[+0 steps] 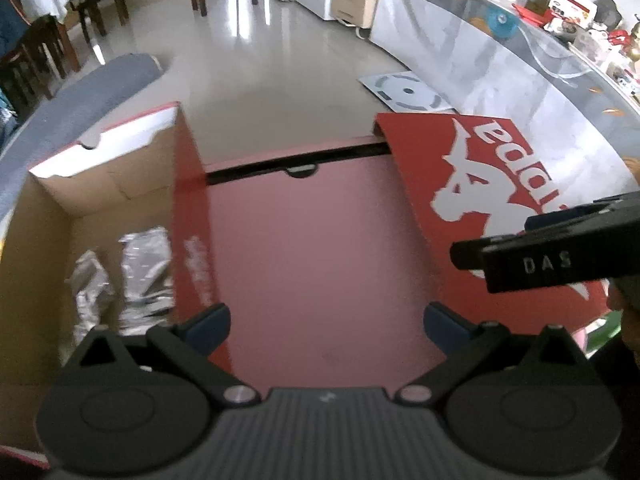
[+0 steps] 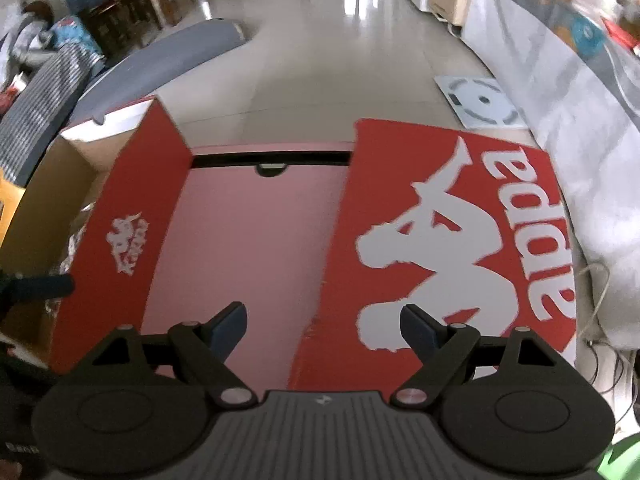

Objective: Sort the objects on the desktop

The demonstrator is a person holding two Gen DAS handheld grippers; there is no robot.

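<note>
Both units are pointing steeply down over the pink surface (image 1: 312,248). Left hand-held gripper (image 1: 326,322) is standing with jaws spread, nothing between the pads. Right hand-held gripper (image 2: 324,326) is likewise gaping wide and empty, hanging over the edge of the red box lid (image 2: 448,240), which is lying flat at the right. Open red cardboard box (image 1: 100,184) is sitting at the left, holding crumpled silver foil packets (image 1: 132,276) inside.
</note>
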